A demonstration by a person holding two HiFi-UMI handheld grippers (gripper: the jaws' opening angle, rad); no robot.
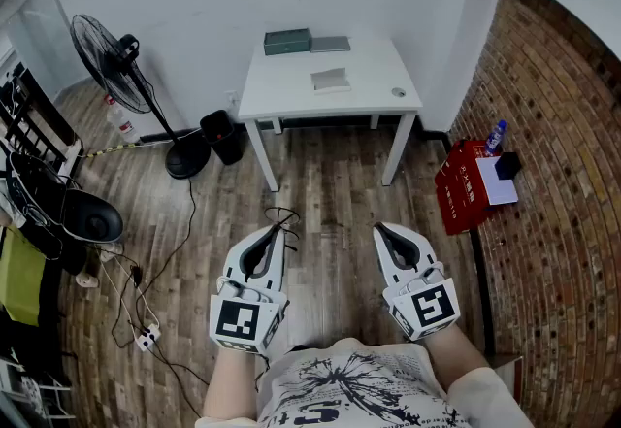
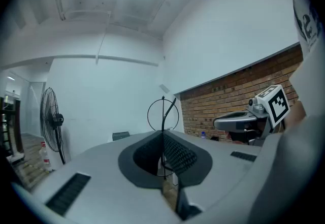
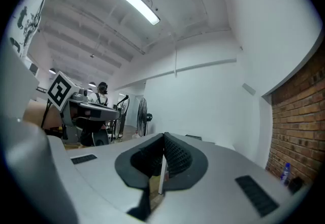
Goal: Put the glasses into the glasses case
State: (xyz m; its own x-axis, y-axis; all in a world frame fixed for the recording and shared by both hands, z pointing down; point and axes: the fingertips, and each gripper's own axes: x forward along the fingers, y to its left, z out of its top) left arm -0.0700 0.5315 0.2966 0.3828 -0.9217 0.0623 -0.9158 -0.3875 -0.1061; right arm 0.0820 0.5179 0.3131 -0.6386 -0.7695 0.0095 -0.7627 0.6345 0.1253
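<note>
The person wears a white short-sleeved T-shirt (image 1: pixel 361 393) printed with a sketchy black drawing. The left gripper (image 1: pixel 280 235) and the right gripper (image 1: pixel 381 228) are pale grey shells around dark teardrop hollows, with black ribbed pads (image 2: pixel 179 155). Each carries a white cube (image 1: pixel 242 320) bearing a black square marker.

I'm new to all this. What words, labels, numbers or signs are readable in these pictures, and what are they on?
None can be read as text.
Red box: white characters, too small to read.
Bottle: label too small to read.
Shirt: dark printed artwork, no legible words.
Cubes on left claw and right claw: black-and-white square patterns, no letters.
</note>
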